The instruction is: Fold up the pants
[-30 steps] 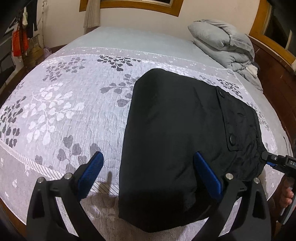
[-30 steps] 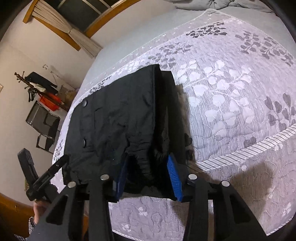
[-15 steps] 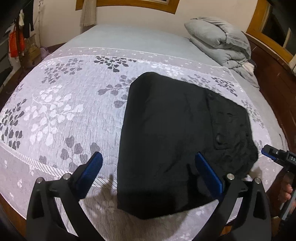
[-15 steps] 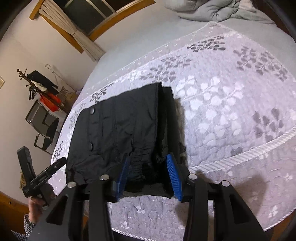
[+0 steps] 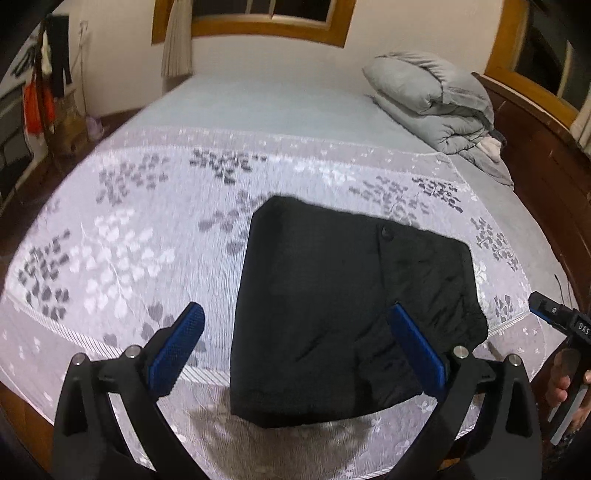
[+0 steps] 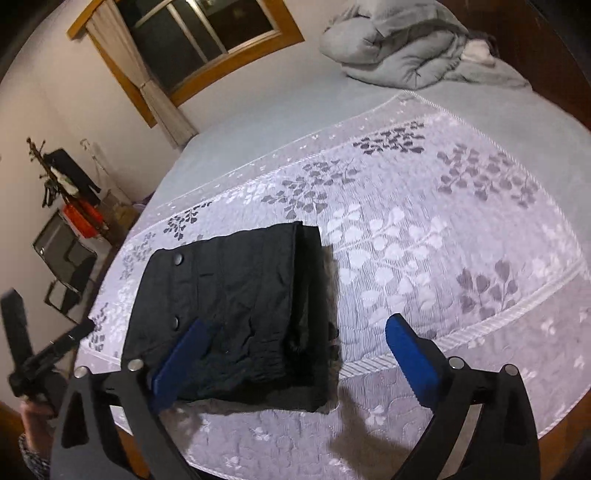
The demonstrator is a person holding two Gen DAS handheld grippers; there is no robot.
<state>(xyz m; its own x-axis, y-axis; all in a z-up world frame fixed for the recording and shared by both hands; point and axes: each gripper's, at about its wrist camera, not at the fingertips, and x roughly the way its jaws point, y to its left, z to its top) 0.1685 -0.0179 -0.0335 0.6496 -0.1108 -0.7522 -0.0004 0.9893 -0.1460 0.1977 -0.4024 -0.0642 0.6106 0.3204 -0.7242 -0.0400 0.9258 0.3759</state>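
The black pants (image 5: 332, 302) lie folded into a compact rectangle on the leaf-patterned bedspread (image 5: 129, 240), near the bed's front edge. They also show in the right wrist view (image 6: 236, 306), with two snap buttons on top. My left gripper (image 5: 295, 347) is open and empty, held above and in front of the pants. My right gripper (image 6: 295, 358) is open and empty, raised above the pants' near edge. The right gripper's tip shows in the left wrist view (image 5: 554, 317) beside the bed's right edge.
A folded grey duvet (image 5: 436, 107) lies at the bed's far right by the wooden headboard (image 5: 546, 155). A coat rack with clothes (image 6: 62, 184) and a chair (image 6: 62, 266) stand left of the bed. A window (image 6: 199, 33) is on the far wall.
My right gripper opened, let go of the pants' edge and pulled back and up. My left gripper stayed open and also drew back and up. The pants stay folded on the bed.
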